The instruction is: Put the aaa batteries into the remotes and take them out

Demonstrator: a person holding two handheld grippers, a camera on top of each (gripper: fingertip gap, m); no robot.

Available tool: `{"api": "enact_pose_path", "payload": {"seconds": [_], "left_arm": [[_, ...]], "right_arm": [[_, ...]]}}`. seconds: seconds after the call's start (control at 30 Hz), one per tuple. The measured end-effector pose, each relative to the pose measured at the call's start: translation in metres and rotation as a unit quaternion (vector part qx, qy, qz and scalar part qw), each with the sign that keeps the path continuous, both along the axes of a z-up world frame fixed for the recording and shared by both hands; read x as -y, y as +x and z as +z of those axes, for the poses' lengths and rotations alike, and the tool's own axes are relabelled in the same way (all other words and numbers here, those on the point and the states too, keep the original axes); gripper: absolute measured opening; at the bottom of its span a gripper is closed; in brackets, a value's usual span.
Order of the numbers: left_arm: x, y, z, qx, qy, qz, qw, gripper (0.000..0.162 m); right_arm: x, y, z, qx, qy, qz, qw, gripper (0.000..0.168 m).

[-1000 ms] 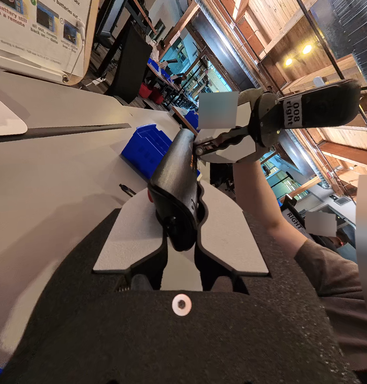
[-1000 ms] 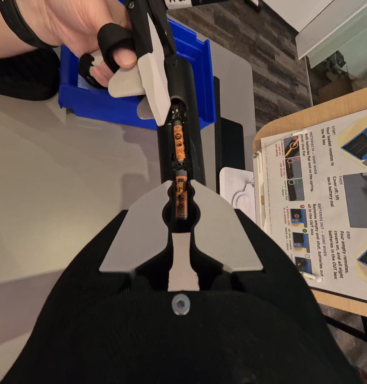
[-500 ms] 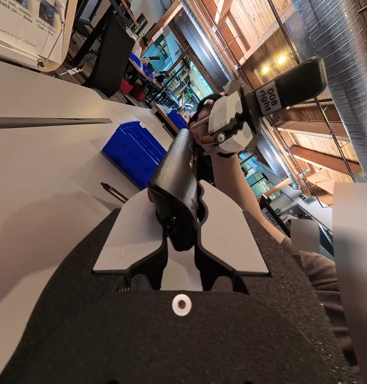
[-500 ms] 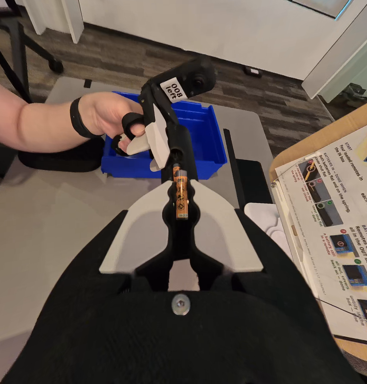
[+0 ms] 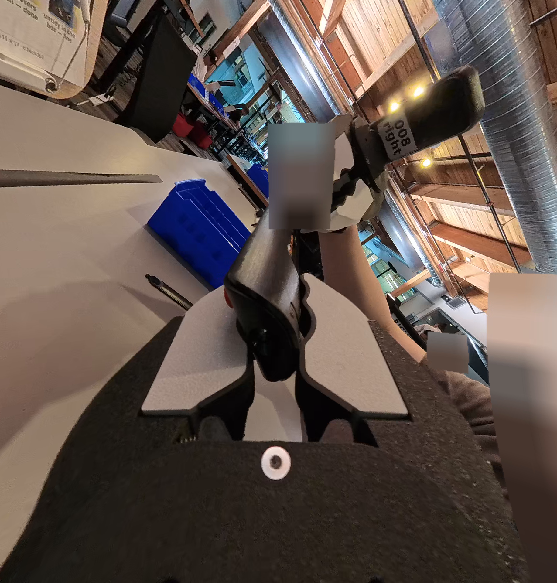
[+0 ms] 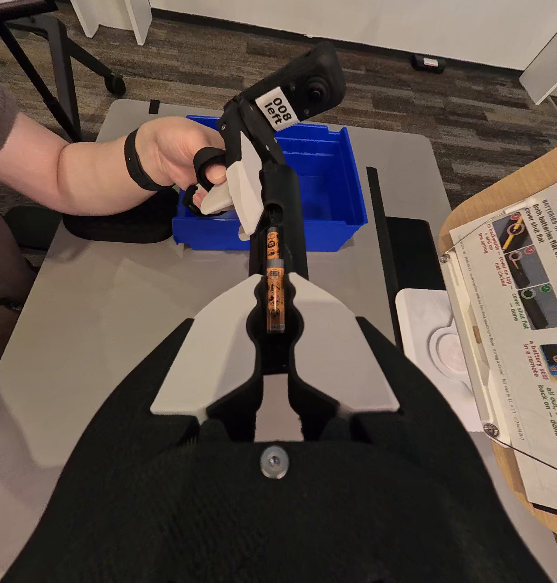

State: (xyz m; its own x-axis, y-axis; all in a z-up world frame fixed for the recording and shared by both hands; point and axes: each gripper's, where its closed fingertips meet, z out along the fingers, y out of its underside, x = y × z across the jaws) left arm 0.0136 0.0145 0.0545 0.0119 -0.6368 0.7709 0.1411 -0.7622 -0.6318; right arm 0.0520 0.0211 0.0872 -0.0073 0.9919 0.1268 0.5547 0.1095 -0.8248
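Note:
My left gripper (image 5: pixel 264 287) is shut on the end of a black remote (image 5: pixel 264 284) and holds it tilted up above the grey table (image 5: pixel 65 284). In the right wrist view the remote (image 6: pixel 285 195) has its battery bay open toward me, with one orange AAA battery (image 6: pixel 272 239) inside; the left gripper (image 6: pixel 248 189) clamps its far end. My right gripper (image 6: pixel 274 277) is shut on a second orange AAA battery (image 6: pixel 275 299), lengthwise between the fingers, just at the remote's near end. The right gripper also shows in the left wrist view (image 5: pixel 349 202), partly masked.
A blue bin (image 6: pixel 327 176) stands behind the remote; it also shows in the left wrist view (image 5: pixel 201 233). A slim dark piece (image 5: pixel 166 290) lies on the table. A white tray (image 6: pixel 428 347) and an instruction sheet (image 6: pixel 523 299) on a wooden board are at the right.
My right gripper has drawn back from the remote's battery bay with the orange battery in it. The left gripper still holds the remote, tilted a little differently.

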Motion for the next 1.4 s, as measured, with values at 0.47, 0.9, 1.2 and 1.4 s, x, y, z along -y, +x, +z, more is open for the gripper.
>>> {"api": "enact_pose_path", "payload": {"seconds": [0.47, 0.9, 1.2, 1.4], "left_arm": [[0.002, 0.002, 0.001, 0.03, -0.024, -0.023, 0.999, 0.026], [-0.006, 0.005, -0.015, -0.001, -0.032, -0.008, 0.999, 0.026], [-0.006, 0.01, -0.019, -0.01, -0.033, -0.008, 0.999, 0.026], [-0.02, 0.003, -0.015, -0.011, -0.012, 0.056, 0.998, 0.026]], "right_arm": [[0.001, 0.006, -0.004, 0.039, -0.002, -0.008, 0.999, 0.017], [0.003, 0.009, -0.019, 0.162, 0.061, -0.008, 0.985, 0.02], [-0.004, -0.005, -0.017, 0.193, 0.068, -0.032, 0.978, 0.02], [-0.058, 0.022, 0.007, 0.076, -0.023, -0.339, 0.938, 0.043]]}}
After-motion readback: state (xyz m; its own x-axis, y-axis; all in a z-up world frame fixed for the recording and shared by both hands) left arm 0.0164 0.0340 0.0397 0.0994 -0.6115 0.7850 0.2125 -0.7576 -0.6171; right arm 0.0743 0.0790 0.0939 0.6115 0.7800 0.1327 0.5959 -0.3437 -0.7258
